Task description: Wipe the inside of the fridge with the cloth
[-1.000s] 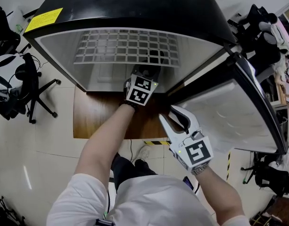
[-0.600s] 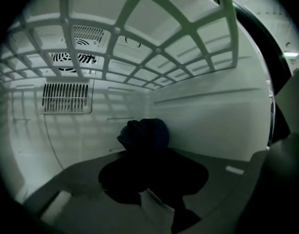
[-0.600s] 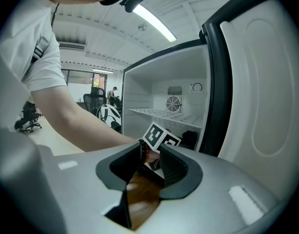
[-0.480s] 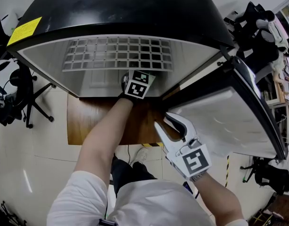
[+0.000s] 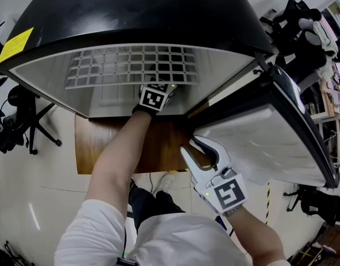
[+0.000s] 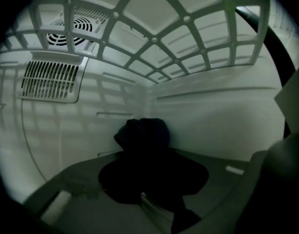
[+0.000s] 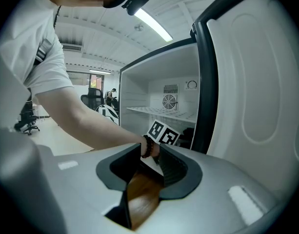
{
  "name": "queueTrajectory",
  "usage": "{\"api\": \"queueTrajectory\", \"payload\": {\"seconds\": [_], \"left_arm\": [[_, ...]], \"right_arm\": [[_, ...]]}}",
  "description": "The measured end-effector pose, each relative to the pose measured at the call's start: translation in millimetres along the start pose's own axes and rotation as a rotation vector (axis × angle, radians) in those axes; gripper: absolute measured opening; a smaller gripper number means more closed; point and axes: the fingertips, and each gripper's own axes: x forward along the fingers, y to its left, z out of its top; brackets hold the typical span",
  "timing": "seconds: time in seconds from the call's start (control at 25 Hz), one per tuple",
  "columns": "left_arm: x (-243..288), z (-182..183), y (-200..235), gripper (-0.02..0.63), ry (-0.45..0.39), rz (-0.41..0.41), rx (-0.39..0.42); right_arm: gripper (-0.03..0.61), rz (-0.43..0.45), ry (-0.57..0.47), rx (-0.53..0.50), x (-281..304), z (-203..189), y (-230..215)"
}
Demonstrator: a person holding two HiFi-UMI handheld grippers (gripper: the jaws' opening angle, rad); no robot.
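The left gripper [image 6: 154, 206] has its jaws half closed on the cloth [image 6: 142, 150]. This dark cloth fills the gap between them, and a bunched lump of it stands out in front of the tips. The gripper is deep inside the fridge [image 5: 158, 15], under the white wire shelf [image 5: 131, 65], and it points to the rear corner, below the round fan grille [image 6: 71, 28] and the slotted vent [image 6: 49, 82]. The lump is close to this corner, but I cannot tell if it presses on the wall. The right gripper [image 7: 150, 167] waits outside, low beside the open door [image 5: 258, 132]. Its jaws have just been closing a little and now stand narrow with nothing between them; only the wooden board [image 5: 158, 143] under the fridge shows through the gap. I judge the cloth to be light, soft and limp. It is not fragile and not slippery, but it folds and gives no stiffness by itself. For this reason the best hold is on the gathered middle, as it looks here, so that a thick pad remains in front of the jaws to meet the wall. A hold on one edge would probably let the rest hang and drag, or catch on the shelf grid.
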Motion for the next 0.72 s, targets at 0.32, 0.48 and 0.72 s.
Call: {"api": "queueTrajectory", "payload": {"seconds": [0.32, 0.48, 0.72], "left_arm": [[-7, 2, -15, 0.124, 0.001, -0.032, 0.027], [-12, 0, -23, 0.121, -0.012, -0.049, 0.037], [-30, 1, -42, 0.118, -0.012, -0.089, 0.033]], "right_arm": [[0.121, -0.008, -0.013, 0.011, 2, 2, 1], [0.12, -0.007, -0.015, 0.011, 1, 2, 4], [0.118, 0.001, -0.022, 0.01, -1, 1, 12]]}}
